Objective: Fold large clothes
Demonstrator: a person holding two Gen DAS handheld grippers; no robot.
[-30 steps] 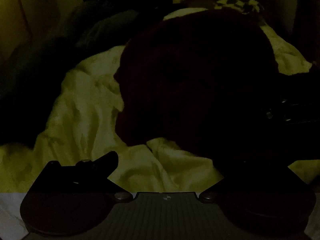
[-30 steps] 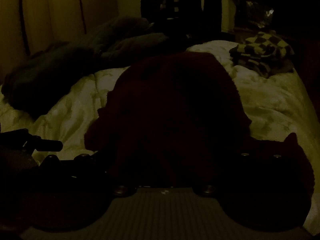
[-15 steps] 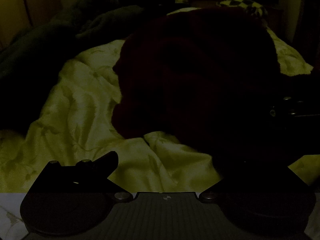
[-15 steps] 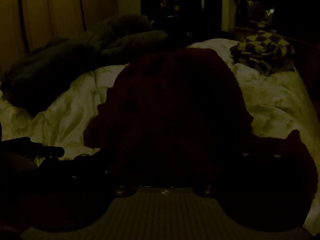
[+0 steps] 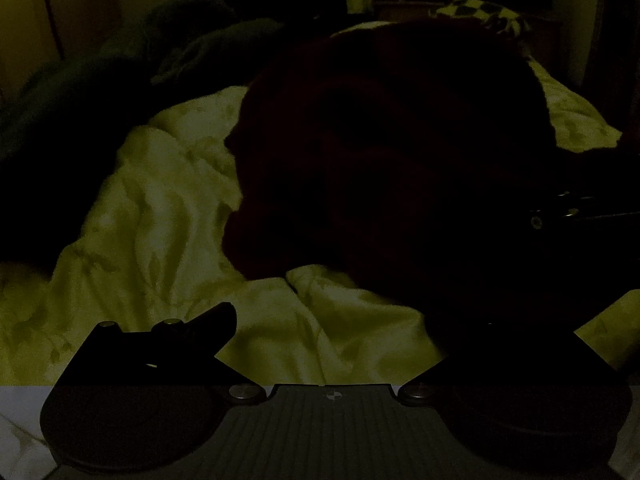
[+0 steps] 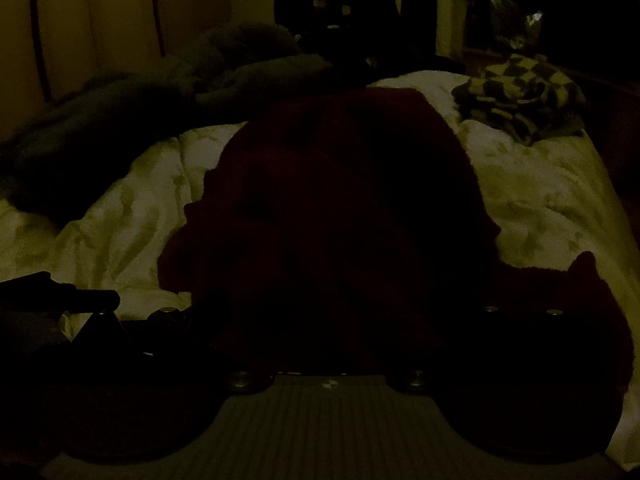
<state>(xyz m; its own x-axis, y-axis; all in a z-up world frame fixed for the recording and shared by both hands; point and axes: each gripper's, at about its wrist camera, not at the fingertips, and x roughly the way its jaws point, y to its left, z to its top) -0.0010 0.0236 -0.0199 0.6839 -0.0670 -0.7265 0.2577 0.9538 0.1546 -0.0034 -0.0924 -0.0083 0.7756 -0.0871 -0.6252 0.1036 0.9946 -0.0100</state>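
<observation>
Dim light. Dark red garment [image 5: 384,168] on bed [image 5: 168,208], barely shifted since a second ago; fold stalled. Left gripper [image 5: 332,320] jaws wide, empty; right gripper [image 6: 332,316] jaws buried in cloth, grip unclear.

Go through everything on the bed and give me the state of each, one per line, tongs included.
Dark red garment: spread in a rumpled heap on the comforter.
White comforter: wrinkled, covering the bed.
Checkered cloth: bunched at the far right.
Dark blanket: piled along the far left.
Left tongs: open, over comforter.
Right tongs: too dark to tell.
</observation>
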